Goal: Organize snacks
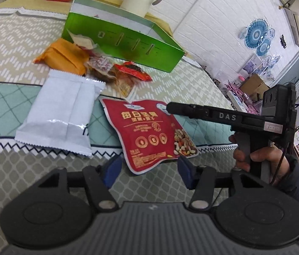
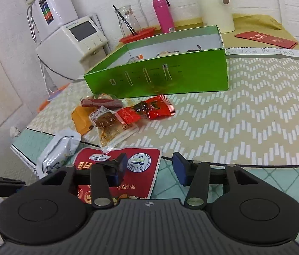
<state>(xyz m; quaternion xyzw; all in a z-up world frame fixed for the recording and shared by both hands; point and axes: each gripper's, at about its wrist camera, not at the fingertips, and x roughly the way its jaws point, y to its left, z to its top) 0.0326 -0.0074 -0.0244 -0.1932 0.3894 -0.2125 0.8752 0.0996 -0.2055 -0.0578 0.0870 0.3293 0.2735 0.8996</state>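
Now your left gripper (image 1: 147, 170) spread wide, low over tablecloth (image 1: 11, 38), red nut pouch (image 1: 149, 131) lying flat between its blue pads, untouched. Your right gripper (image 2: 149, 170) also spread, hovering over same pouch (image 2: 141, 170) top corner, nothing pinched. White packet (image 1: 58, 114) just left of pouch. Small snack pile (image 2: 124, 114) farther back, beside open green box (image 2: 160, 78) holding few snacks.

The green box (image 2: 166, 76) looked like glossy cardboard. At 6 o'clock from it the red pouch (image 1: 149, 136) and white pack (image 1: 60, 114) were shiny plastic foil. The tablecloth (image 2: 244, 116) was matt woven cloth.
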